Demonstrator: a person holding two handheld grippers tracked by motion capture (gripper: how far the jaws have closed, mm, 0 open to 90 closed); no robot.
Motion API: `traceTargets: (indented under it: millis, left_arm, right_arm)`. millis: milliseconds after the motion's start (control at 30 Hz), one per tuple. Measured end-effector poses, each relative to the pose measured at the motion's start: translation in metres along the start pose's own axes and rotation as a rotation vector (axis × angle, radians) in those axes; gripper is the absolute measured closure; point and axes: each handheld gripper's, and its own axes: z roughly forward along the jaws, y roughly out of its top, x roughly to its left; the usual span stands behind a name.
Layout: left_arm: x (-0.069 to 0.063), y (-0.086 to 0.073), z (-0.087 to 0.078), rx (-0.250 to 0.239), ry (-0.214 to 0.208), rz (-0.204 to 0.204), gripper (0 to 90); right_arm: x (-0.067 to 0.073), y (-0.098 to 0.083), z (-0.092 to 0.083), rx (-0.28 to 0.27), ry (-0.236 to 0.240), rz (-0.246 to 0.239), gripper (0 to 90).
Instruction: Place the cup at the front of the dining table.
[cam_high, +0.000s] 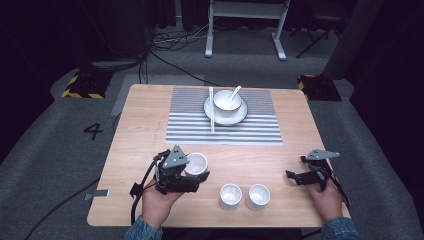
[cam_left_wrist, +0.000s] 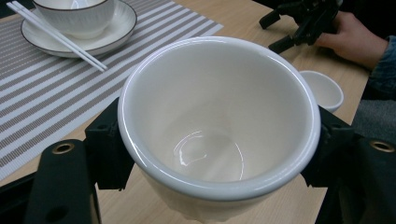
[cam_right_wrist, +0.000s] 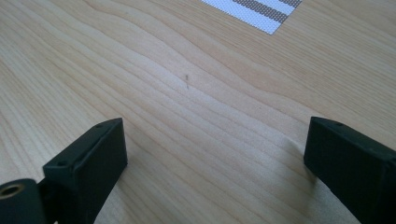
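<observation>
Wooden table (cam_high: 150, 130), striped mat (cam_high: 190, 125) toward the far edge. Near the front-left corner, left gripper (cam_high: 196, 170) clamped on a glossy white cup (cam_left_wrist: 219, 121) — empty inside, seen in the left gripper view. Right gripper (cam_right_wrist: 215, 154) — jaws wide apart, empty, over bare woodgrain.

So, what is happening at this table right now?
A person holds a gripper in each hand at a wooden table. The left gripper is shut on a white cup, its jaws pressing the cup's two sides. The right gripper is open with nothing between its jaws, near the table's right edge. Two more white cups stand side by side at the near edge. Farther back, a striped placemat carries a plate with a bowl and spoon, and chopsticks rest across the plate.
</observation>
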Motion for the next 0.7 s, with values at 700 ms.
traceTargets:
  millis: [700]
  left_arm:
    - [0.017,0.043,0.025,0.038,0.111,-0.002,26.6]
  right_arm:
    - [0.000,0.000,0.000,0.000,0.000,0.000,6.2]
